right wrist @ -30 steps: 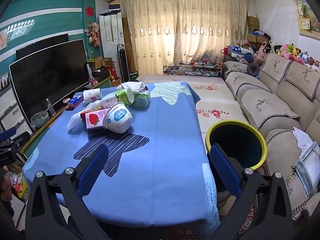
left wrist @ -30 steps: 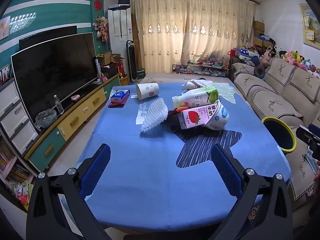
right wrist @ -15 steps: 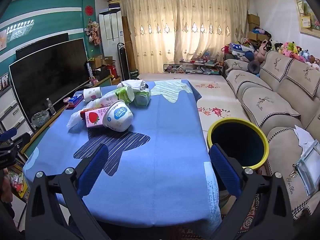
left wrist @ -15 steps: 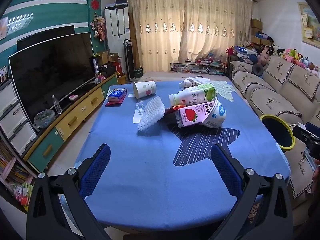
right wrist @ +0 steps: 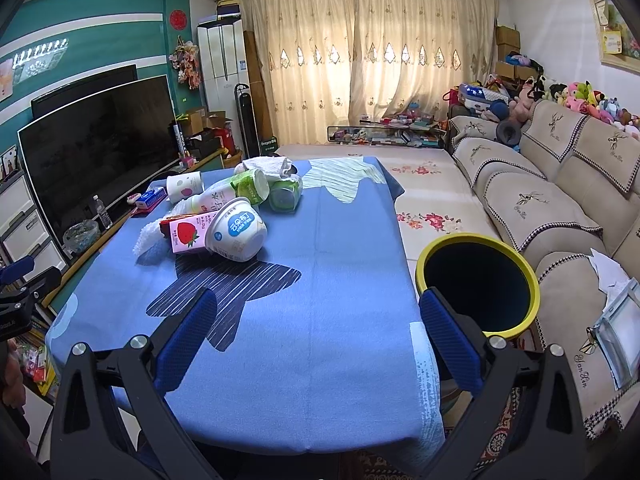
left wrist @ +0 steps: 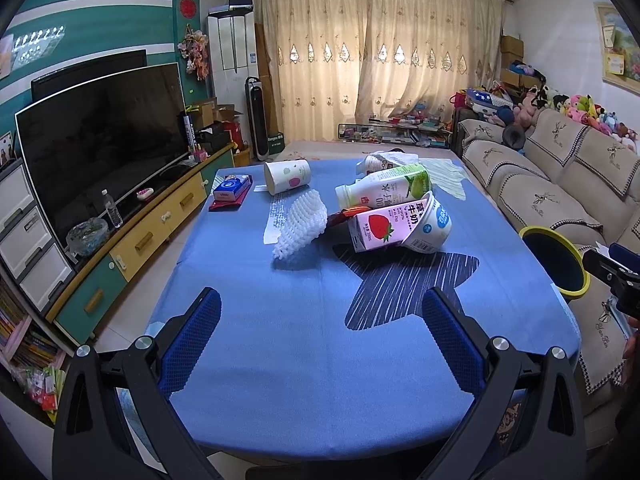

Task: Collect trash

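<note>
Trash lies in a heap on the blue tablecloth: a white foam net, a pink strawberry milk carton, a white yogurt tub, a white and green bottle, a paper cup and a crumpled white cloth. The dark bin with a yellow rim stands right of the table. My left gripper is open and empty over the near table edge. My right gripper is open and empty, between table and bin.
A blue tissue pack on a red item lies at the table's left side. A TV on a low cabinet is at the left. A beige sofa runs along the right, with papers on its seat.
Both grippers have shifted slightly, so the trash heap sits a little lower and nearer in both views. Both stay open and empty. No object has moved.
</note>
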### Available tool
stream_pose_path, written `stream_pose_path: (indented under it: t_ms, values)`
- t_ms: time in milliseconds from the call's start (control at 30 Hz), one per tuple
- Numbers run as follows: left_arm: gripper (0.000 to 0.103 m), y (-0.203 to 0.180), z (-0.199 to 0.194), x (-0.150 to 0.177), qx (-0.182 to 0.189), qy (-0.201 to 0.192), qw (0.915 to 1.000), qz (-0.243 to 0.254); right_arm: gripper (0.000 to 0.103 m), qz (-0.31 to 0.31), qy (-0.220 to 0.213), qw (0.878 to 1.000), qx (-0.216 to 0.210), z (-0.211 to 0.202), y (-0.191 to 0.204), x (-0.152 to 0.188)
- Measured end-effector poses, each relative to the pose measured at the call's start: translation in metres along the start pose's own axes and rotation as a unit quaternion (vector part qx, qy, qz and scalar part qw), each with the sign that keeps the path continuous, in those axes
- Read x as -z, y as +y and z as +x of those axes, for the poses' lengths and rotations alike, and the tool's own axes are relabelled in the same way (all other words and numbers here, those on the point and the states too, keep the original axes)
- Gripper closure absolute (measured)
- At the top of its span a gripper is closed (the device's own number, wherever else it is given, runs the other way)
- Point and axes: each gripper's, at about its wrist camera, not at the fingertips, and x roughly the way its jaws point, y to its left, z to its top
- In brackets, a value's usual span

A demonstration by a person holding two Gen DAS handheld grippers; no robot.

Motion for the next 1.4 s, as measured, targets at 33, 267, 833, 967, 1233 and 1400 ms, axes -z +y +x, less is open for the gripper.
stream_pose_path:
  t_ms: [33, 267, 833, 967, 1233, 1400]
  values:
    - [0.004, -0.0001, 0.0003, 0.0000, 0.000, 0.000, 1.0000, 0.000, 0.006, -0.001, 0.000, 1.000, 0.000, -0.0014, -0.0020, -0.0022]
    - [0.004, -0.0022, 0.0054, 0.0011, 0.002, 0.002, 1.0000, 0.001, 0.006, 0.000, 0.002, 1.000, -0.002, -0.0001, 0.0032, 0.0015]
    - [0.004, -0.0029, 0.0049, 0.0017, 0.005, 0.004, 1.0000, 0.001, 0.006, 0.002, 0.006, 1.000, -0.004, 0.0043, -0.0023, 0.0023]
    - [0.004, -0.0035, 0.0060, 0.0020, 0.005, 0.005, 1.0000, 0.001, 0.006, 0.002, 0.007, 1.000, -0.004, 0.0043, -0.0025, 0.0020]
    - [0.004, -0.0047, 0.0057, 0.0031, 0.005, 0.006, 1.0000, 0.001, 0.006, 0.002, 0.007, 1.000, -0.004, 0.0045, -0.0023, 0.0029]
    - [0.004, -0.0052, 0.0056, 0.0032, 0.006, 0.006, 1.0000, 0.001, 0.006, 0.002, 0.007, 1.000, -0.004, 0.0045, -0.0024, 0.0023]
